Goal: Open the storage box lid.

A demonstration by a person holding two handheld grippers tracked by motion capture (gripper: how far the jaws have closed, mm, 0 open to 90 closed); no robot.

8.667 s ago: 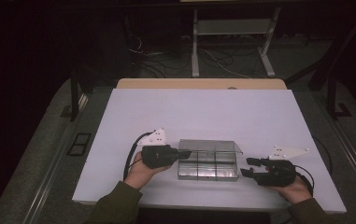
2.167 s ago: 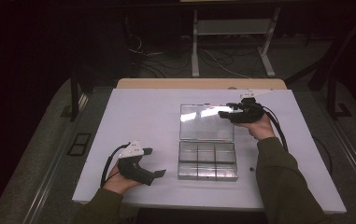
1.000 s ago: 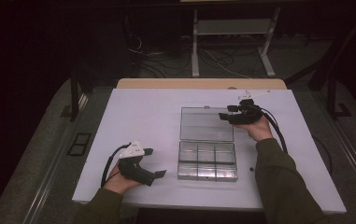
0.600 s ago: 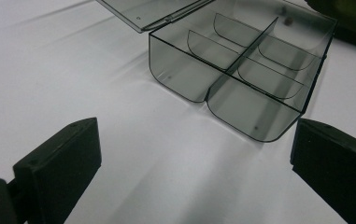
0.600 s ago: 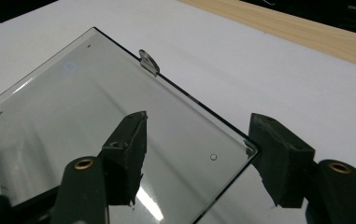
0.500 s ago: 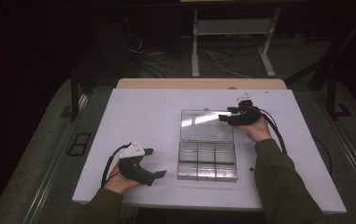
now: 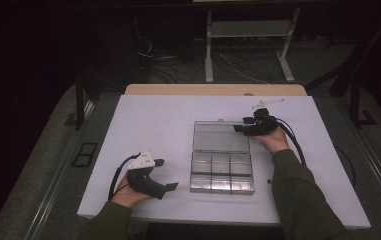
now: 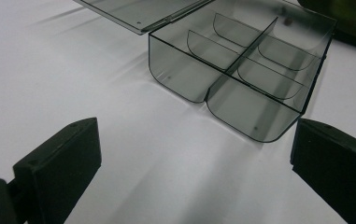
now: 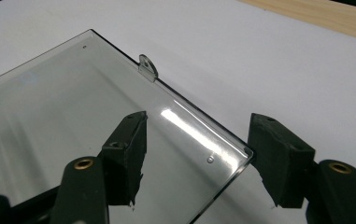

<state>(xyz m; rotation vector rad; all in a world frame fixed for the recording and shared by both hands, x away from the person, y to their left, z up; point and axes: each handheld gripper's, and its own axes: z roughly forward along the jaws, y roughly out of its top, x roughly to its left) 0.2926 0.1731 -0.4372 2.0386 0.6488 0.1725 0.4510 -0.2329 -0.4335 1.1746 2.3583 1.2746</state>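
Now right gripper [image 9: 196,156] (open) straddles lid [image 9: 73,121] corner — apart.

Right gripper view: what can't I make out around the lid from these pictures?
- Right gripper view: whether its fingers touch the lid; one sits over it, one beyond its corner.
- High view: the gap at the right gripper is too small.
- Left gripper view: the box far corner is hidden by a sleeve.
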